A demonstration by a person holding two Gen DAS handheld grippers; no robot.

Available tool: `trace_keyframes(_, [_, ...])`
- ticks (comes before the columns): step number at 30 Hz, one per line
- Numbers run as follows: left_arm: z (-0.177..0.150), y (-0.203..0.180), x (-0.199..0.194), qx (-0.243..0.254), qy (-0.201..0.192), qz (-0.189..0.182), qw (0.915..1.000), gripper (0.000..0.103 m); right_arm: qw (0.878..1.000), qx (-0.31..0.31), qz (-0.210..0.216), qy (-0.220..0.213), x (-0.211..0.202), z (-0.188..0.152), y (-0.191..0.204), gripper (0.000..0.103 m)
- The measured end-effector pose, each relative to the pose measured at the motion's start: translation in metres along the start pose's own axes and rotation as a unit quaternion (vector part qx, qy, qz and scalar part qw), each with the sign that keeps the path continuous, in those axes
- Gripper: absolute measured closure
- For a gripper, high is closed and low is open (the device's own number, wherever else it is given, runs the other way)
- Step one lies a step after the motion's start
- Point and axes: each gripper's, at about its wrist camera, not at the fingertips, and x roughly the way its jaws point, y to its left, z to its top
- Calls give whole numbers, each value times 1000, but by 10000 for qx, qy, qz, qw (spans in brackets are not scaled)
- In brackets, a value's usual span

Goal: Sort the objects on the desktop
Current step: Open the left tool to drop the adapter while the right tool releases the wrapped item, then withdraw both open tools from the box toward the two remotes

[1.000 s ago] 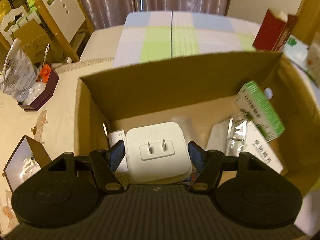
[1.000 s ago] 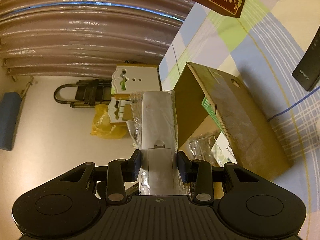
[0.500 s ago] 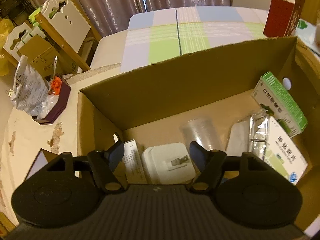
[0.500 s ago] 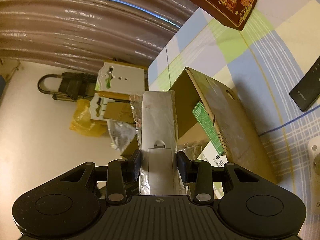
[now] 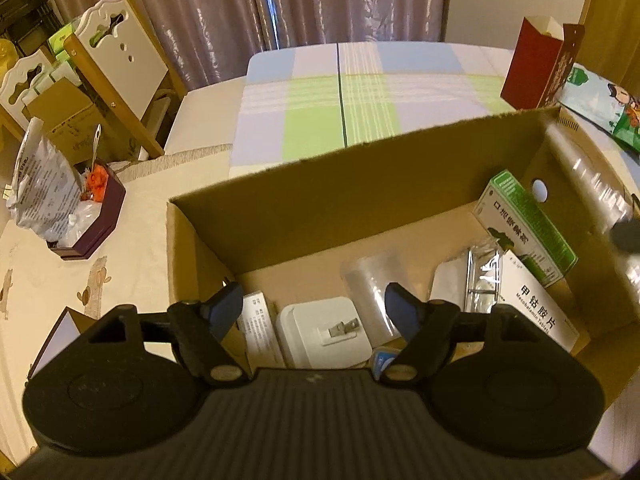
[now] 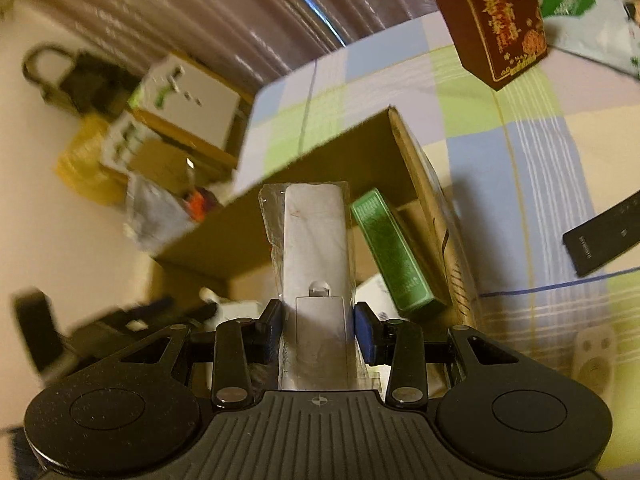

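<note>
My left tongs [image 5: 314,312] gape empty above the box [image 5: 360,184]; the charger [image 5: 324,330] lies on its floor near the left wall. My right tongs [image 6: 316,322] clamp a bagged remote [image 6: 314,264] over the box's right edge.

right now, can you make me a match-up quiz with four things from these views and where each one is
Things:
1. white charger
2. wrapped remote
3. red carton
4. green box

Places:
A. standing on the checked cloth, beyond the cardboard box
B. leaning on the box's right wall
C. lying on the box floor, prongs up
D. clamped in the right gripper

Pairs: 1-C, 2-D, 3-A, 4-B
</note>
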Motion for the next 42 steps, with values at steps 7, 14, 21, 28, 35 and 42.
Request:
trace_keyframes(7, [4, 4, -3, 9, -84, -77, 9999, 27, 9968, -559, -524, 205, 25, -11, 18, 66])
trace_keyframes(14, [1, 7, -4, -7, -68, -104, 9999, 25, 9905, -1026, -836, 377, 47, -15, 20, 45])
trace_keyframes(21, [-4, 4, -8, 15, -66, -144, 9999, 21, 9838, -1426, -965, 496, 45, -26, 27, 37])
trace_keyframes(28, [-12, -2, -13, 22, -14, -185, 9998, 19, 9745, -1816, -1160, 621, 35, -34, 38, 37])
trace_keyframes(35, [-21, -10, -24, -40, 47, -235, 9997, 13, 9667, -2099, -1377, 491, 27, -41, 42, 37])
trace_keyframes(42, [-28, -17, -37, -90, 23, -232, 9997, 10, 9582, -2362, -1582, 327, 18, -49, 46, 11])
